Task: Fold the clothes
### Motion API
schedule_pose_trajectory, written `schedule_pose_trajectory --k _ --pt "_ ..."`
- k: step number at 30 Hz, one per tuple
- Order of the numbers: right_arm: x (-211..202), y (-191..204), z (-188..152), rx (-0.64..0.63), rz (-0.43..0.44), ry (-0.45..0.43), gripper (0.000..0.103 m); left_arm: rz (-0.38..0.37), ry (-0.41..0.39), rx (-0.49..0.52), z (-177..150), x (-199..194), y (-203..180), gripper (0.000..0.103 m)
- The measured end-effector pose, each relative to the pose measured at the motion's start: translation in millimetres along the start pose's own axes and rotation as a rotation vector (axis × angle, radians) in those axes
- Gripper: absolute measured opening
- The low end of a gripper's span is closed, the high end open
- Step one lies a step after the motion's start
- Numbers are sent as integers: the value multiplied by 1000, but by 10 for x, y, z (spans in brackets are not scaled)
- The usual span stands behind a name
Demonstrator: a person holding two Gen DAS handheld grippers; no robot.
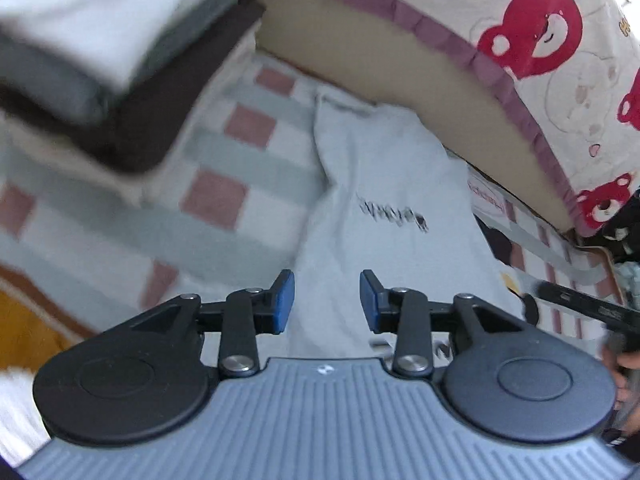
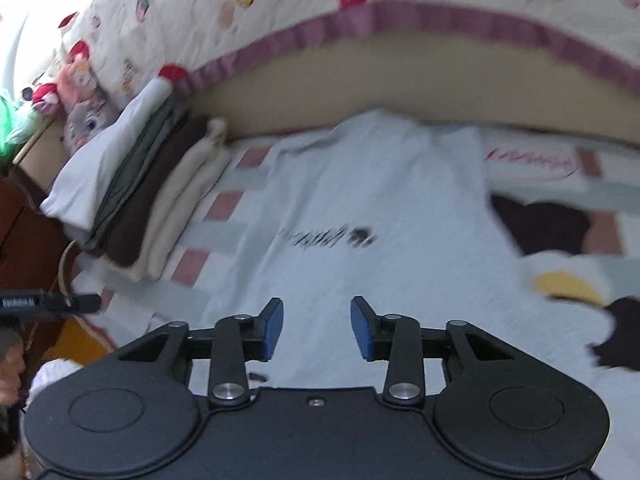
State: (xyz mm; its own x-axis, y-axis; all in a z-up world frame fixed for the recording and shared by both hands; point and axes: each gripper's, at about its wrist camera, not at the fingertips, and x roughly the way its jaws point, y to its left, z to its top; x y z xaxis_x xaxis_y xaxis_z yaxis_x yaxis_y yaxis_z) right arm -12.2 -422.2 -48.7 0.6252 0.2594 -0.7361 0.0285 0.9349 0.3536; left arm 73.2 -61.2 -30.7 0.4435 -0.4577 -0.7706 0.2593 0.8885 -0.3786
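Both tongs, left tongs (image 1: 327,300) and right tongs (image 2: 317,328), are hovering spread apart, gripping nothing, over the pale T-shirt (image 2: 360,200) lying on the bed (image 1: 240,152).

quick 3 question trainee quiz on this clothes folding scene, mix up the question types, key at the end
1. True or false: the left gripper is shut on the pale T-shirt.
2. Multiple choice: in the right wrist view, the stack of folded clothes lies where relative to the T-shirt? A) to its left B) on top of it C) to its right
3. Fill in: the top layer of the stack is ____ in colour.

Key
1. False. Its jaws stand apart with nothing between them; the right gripper is open too.
2. A
3. White; below it come grey-green, dark brown and cream layers.
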Motion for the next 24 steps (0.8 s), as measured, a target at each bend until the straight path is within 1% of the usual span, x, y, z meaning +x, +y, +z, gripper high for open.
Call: schedule_pose_trajectory --k 1,4,6,8,10,13,15,16,17,19,22,23,24 --pt "-73 -28 -5 -4 -20 -16 47 23 -13 13 48 -6 1 35" --pt "-93 -133 -172 13 -64 -48 48 32 -5 43 138 47 27 36" --pt "33 -200 -271 28 -64 -39 48 40 3 64 192 103 43 39" --pt "243 -238 -251 36 -46 -9 48 70 11 75 246 180 64 40" --pt "366 -233 -173 10 -63 -17 48 88 18 75 321 274 75 40" --pt "453 -213 54 -80 -97 -91 48 84 5 95 476 414 10 40" --pt "476 -264 245 -135 -138 -137 49 98 -3 100 606 552 -68 41" --pt "473 -303 324 -140 -156 -149 50 104 -4 97 672 623 -104 44" --pt "470 -343 403 -144 -174 -161 54 111 -5 96 738 716 -139 51" --pt "465 -421 560 -153 -210 -186 55 126 -2 98 864 943 -203 53" --pt "459 -541 792 -167 -263 -222 58 142 53 96 980 1401 -270 53" --pt "489 -592 826 -174 -269 -237 61 141 70 92 1001 1542 -280 53" --pt "543 -655 864 -177 -280 -240 61 135 84 87 1013 1674 -283 53"
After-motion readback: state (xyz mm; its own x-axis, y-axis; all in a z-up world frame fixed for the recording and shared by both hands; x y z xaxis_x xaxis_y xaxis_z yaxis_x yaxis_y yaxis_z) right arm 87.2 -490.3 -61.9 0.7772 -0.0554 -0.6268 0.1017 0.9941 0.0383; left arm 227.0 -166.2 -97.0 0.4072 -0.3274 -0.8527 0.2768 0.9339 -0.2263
